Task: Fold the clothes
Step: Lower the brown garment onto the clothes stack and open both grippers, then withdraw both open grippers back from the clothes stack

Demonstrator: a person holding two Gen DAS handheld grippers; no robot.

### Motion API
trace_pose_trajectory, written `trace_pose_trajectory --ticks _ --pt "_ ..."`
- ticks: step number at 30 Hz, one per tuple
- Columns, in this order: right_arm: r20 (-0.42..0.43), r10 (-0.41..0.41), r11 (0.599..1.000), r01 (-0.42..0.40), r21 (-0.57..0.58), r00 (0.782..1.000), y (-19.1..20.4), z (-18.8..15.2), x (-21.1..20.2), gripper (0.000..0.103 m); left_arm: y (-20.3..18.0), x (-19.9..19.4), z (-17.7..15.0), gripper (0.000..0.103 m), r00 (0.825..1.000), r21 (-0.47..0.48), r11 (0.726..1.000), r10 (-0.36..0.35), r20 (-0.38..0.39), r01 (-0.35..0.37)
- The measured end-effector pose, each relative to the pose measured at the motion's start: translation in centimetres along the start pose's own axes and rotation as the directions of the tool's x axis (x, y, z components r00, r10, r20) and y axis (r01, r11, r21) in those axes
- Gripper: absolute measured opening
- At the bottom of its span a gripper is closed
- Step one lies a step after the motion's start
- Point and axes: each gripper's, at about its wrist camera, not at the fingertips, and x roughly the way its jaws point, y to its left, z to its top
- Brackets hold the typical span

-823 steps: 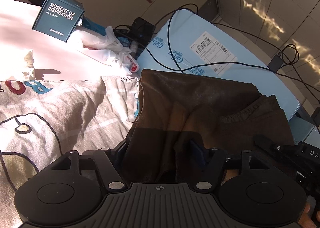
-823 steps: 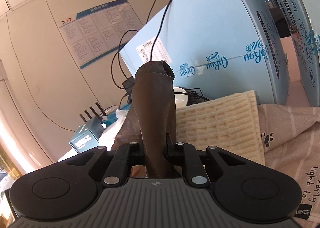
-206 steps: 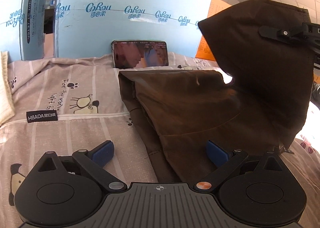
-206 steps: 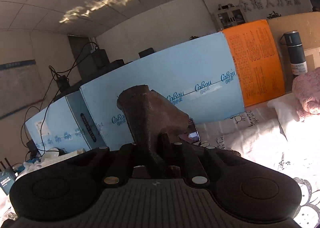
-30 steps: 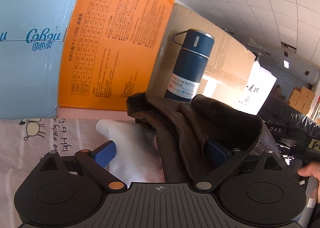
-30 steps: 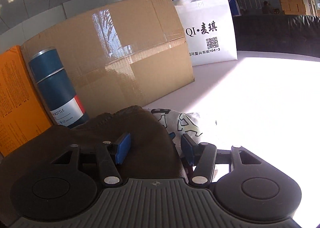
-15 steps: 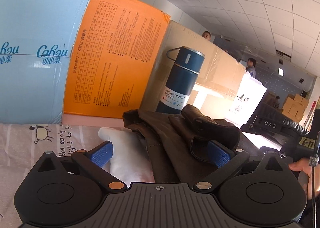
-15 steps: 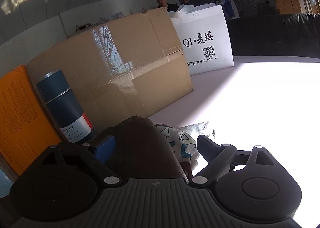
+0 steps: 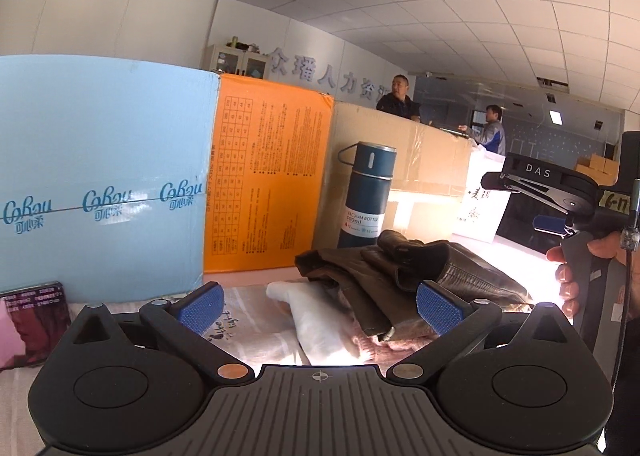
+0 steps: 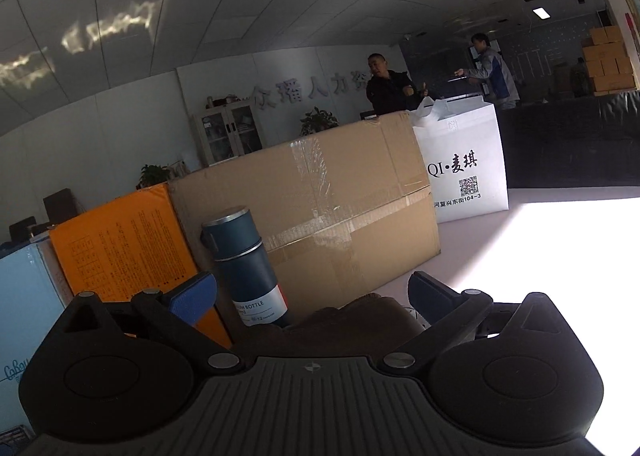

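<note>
The left tool (image 9: 319,302) stands released, its blue pads spread wide with nothing pressed between them. Just ahead of it, and a little toward its right pad, the folded brown garment (image 9: 404,272) lies on top of a white garment (image 9: 320,320) and a pink knit piece (image 9: 396,340), all resting on the printed bed sheet (image 9: 240,320). Beyond the brown garment a dark blue vacuum bottle (image 9: 366,196) stands upright against a cardboard box (image 9: 424,160), with an orange panel (image 9: 264,184) and a light blue box (image 9: 104,176) further to the left. The right tool (image 10: 312,296) is opening, its pads apart and gripping nothing; the top of the brown garment shows low between them, just in front of the tool's body. In the left wrist view, a hand (image 9: 576,268) holds that tool's handle off to the right.
</note>
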Motion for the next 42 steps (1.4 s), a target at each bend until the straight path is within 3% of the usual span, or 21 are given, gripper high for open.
trace_pose_trajectory --ticks 9,13,22,27,33,42 --pt "-0.109 0.115 0.993 -0.112 0.032 0.987 3.7 -0.9 -5.4 0.103 2.7 -3.4 1.0 0.103 0.999 -0.029 0.998 -0.047 0.027 0.048" --pt "-0.133 0.085 0.996 -0.086 -0.007 0.987 6.1 -1.8 -8.3 0.103 3.3 -4.3 1.0 0.103 0.996 -0.007 0.996 -0.094 -0.002 0.094" --pt "-0.147 0.023 0.999 -0.029 -0.039 0.989 9.9 -4.0 -14.3 0.103 3.5 -7.1 1.7 0.103 0.983 0.007 0.984 -0.176 0.060 0.176" --pt "-0.158 -0.013 1.000 0.011 -0.017 0.987 10.2 -5.0 -16.6 0.103 2.9 -7.4 1.6 0.103 0.976 0.034 0.977 -0.212 0.053 0.211" --pt "-0.178 -0.079 0.997 0.075 -0.030 0.981 9.8 -6.3 -16.9 0.103 2.6 -6.4 1.3 0.103 0.982 0.021 0.983 -0.186 0.032 0.185" --pt "-0.230 -0.181 0.982 0.189 0.012 0.956 7.8 -8.3 -14.1 0.103 3.0 -4.1 0.0 0.103 0.995 0.019 0.997 -0.079 -0.054 0.080"
